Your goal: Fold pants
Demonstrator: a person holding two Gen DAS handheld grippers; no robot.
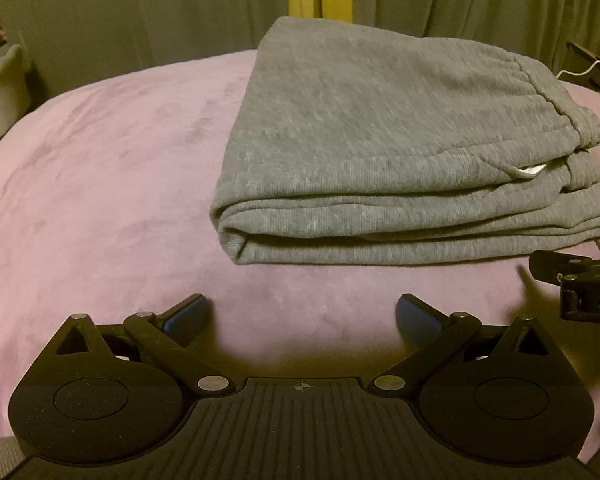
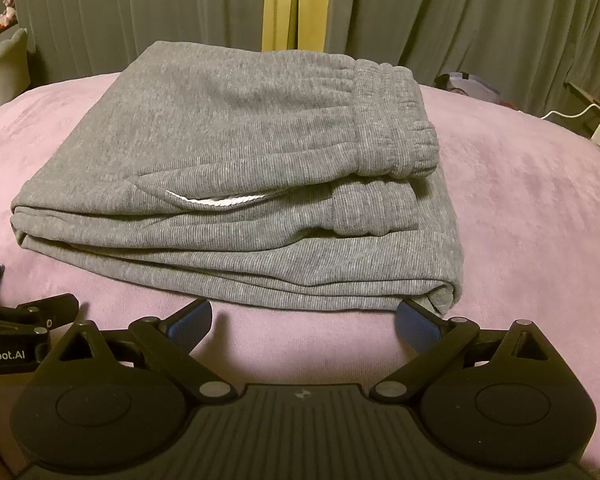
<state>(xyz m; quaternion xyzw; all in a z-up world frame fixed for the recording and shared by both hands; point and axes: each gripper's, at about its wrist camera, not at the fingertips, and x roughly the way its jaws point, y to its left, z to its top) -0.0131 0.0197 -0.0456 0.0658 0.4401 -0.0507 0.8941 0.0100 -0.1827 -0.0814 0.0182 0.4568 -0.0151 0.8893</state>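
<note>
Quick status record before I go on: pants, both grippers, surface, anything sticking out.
pants: grey sweatpants, folded into a flat stack of several layers, lying on the blanket
waistband: elastic band on top, toward the right side of the stack
loose bit: white drawstring showing between layers
surface: pink blanket
left gripper: open, holding nothing, in front of the stack
right gripper: open, holding nothing; its right finger is by the stack's near right corner, contact unclear
background: grey curtains
</note>
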